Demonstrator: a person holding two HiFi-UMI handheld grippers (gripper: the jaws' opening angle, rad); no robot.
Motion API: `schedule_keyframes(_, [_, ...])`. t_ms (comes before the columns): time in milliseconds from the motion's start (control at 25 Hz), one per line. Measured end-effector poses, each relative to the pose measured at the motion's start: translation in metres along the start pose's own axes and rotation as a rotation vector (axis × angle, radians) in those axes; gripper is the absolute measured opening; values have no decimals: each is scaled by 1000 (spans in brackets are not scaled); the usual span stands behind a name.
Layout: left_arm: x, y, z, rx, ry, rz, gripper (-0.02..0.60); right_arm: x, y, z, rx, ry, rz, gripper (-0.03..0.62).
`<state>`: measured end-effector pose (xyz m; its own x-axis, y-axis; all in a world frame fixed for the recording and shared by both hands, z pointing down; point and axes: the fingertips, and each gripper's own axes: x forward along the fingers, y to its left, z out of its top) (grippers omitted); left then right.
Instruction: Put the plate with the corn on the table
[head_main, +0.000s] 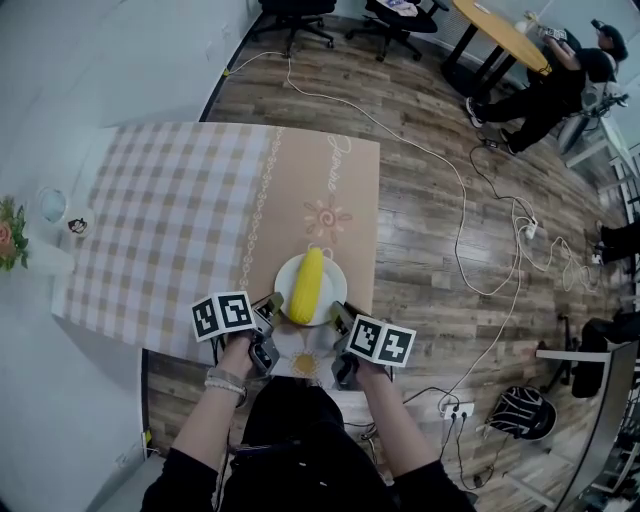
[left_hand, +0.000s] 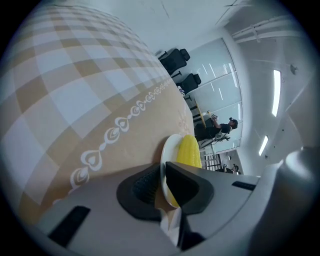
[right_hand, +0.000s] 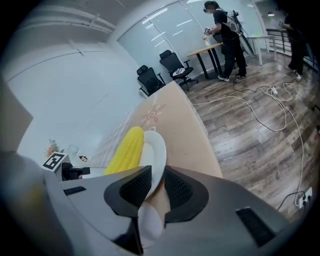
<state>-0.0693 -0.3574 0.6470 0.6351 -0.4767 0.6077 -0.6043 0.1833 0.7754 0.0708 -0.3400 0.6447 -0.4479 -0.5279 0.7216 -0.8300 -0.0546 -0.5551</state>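
Head view: the plate (head_main: 336, 280) carrying the corn (head_main: 307, 285) is at the near edge of the table (head_main: 200, 230). The left gripper (head_main: 271, 314) and right gripper (head_main: 340, 316) flank its rim.
Left gripper view: both jaws are clamped on the plate rim.
Right gripper view: both jaws pinch the opposite rim, with the corn just beside them.

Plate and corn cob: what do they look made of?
The white round plate looks like glazed ceramic or melamine: smooth, plain white, with a thin, slightly shiny rim. The yellow corn cob is an even matte yellow with faint kernel rows; whether it is real or plastic can't be told.
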Motion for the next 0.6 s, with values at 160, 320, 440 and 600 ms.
schedule_keyframes(160, [-1,-2,1,28,-11,-3,41,-4,-5,6,-30,-21,-16,118])
schedule_keyframes(320, [-6,-3,5,45,-39,-7,41,-11,-11,14,-24,-53,-24,123])
schedule_keyframes(440, [-12,-3,10,74,-73,-6,37,-20,-17,19,-43,-90,-60,116])
schedule_keyframes(600, [-26,-10,18,168,-136,-5,17,-34,-18,29,-107,-148,-100,57])
